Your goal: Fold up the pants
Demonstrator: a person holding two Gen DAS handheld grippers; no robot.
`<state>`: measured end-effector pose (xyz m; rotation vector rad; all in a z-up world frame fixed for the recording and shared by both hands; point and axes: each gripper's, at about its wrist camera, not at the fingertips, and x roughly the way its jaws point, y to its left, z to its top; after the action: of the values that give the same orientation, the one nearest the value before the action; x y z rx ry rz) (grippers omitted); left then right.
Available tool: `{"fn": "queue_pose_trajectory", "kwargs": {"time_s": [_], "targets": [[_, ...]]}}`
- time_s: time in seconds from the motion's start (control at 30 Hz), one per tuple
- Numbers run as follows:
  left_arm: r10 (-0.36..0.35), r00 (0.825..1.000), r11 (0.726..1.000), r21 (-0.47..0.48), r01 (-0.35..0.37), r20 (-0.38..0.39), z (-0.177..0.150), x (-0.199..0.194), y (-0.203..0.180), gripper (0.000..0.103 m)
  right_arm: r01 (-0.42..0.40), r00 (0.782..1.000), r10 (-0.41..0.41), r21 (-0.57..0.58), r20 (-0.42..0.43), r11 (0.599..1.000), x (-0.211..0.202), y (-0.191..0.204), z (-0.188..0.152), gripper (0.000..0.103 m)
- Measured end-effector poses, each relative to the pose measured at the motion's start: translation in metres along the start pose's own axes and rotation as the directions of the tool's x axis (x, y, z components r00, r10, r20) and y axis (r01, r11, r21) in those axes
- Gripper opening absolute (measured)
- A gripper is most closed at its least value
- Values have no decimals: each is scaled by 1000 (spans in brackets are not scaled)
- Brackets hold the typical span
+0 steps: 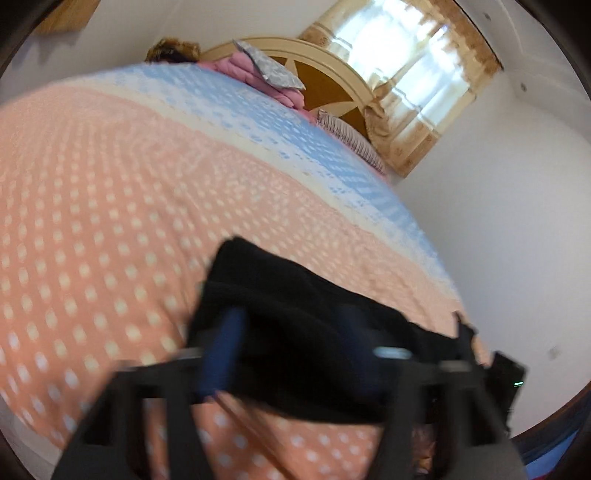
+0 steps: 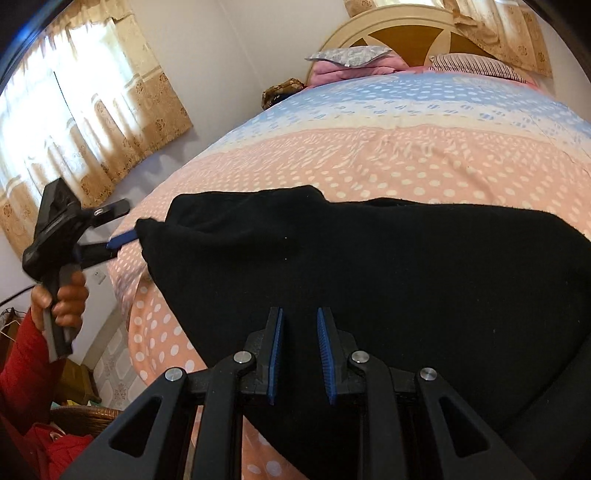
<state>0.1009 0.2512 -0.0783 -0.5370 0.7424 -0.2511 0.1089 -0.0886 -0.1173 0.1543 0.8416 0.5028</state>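
Observation:
Black pants lie spread on the pink dotted bed cover, near its front edge. My right gripper hovers just above their near part, its blue-padded jaws a little apart and empty. My left gripper shows at the left of the right wrist view, its blue pad at the pants' left corner. In the blurred left wrist view the pants lie across and between the jaws of my left gripper, one blue finger visible, the other hidden by cloth.
Pink folded bedding with a grey pillow and a striped pillow lie by the headboard. Curtained windows are to the left. The bed's left edge drops to the floor near a wicker basket.

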Motion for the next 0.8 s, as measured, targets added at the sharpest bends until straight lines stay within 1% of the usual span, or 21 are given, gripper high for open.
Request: {"fn": "queue_pose_trajectory", "kwargs": {"time_s": [0.03, 0.07, 0.1, 0.13, 0.2, 0.23, 0.27, 0.33, 0.4, 0.47, 0.53, 0.57, 0.6, 0.63, 0.67, 0.7, 0.73, 0.77, 0.8], "targets": [[12, 1000, 1000, 14, -12, -4, 1, 0, 0, 14, 6, 1000, -6, -6, 0, 1000, 0, 1, 0, 20], [44, 999, 999, 29, -44, -16, 0, 3, 2, 13, 9, 1000, -9, -12, 1, 1000, 0, 2, -1, 20], [71, 997, 997, 39, -69, -30, -4, 5, 5, 13, 13, 1000, -13, -15, 1, 1000, 1, 3, -1, 20], [98, 993, 994, 59, -94, -69, -12, 6, 11, 13, 15, 1000, -15, -16, 3, 1000, 0, 3, -2, 20], [120, 988, 989, 98, -110, -101, -25, 0, 14, 13, 14, 1000, -13, -22, 6, 1000, 0, 4, -2, 20], [153, 981, 981, 135, -137, -121, -32, -7, 17, 13, 14, 1000, -14, -28, 6, 1000, 0, 4, -2, 20], [198, 972, 971, 160, -178, -126, -35, -11, 18, 13, 14, 1000, -14, -37, 6, 999, -1, 3, -3, 20], [300, 948, 940, 201, -275, -106, -42, -29, 25, 15, 19, 1000, -19, -64, -2, 998, -1, 4, -3, 20], [332, 941, 933, 167, -318, -66, -32, -45, 33, 15, 21, 1000, -22, -89, -15, 996, -2, 4, -3, 20], [328, 944, 937, 135, -322, -25, -20, -54, 35, 15, 18, 999, -22, -115, -36, 993, -4, 5, -3, 20], [306, 952, 940, 155, -304, 8, -8, -54, 21, 15, 16, 998, -24, -120, -65, 993, -6, 4, 0, 20], [291, 956, 941, 173, -290, 21, -4, -52, 12, 20, 15, 997, -23, -108, -74, 994, -7, 3, 3, 20], [275, 961, 943, 186, -276, 30, -1, -48, 4, 27, 12, 997, -18, -88, -71, 996, -10, 3, 7, 20], [247, 968, 946, 205, -250, 38, 2, -39, -8, 32, -11, 999, 9, -57, -45, 998, -16, 0, 14, 20], [232, 972, 946, 222, -235, 43, 1, -34, -17, 41, -47, 999, 47, -25, -7, 999, -23, -4, 20, 22], [220, 974, 943, 244, -226, 52, -2, -28, -25, 48, -78, 997, 77, 7, 29, 997, -29, -7, 27, 27], [222, 974, 938, 261, -229, 56, -4, -21, -30, 50, -106, 993, 104, 36, 61, 994, -33, -11, 38, 46], [238, 970, 928, 284, -242, 50, -8, -11, -33, 51, -123, 989, 118, 50, 85, 991, -35, -14, 46, 65], [258, 965, 919, 300, -257, 38, -12, -3, -31, 50, -126, 986, 119, 53, 115, 991, -36, -16, 55, 69]]}}
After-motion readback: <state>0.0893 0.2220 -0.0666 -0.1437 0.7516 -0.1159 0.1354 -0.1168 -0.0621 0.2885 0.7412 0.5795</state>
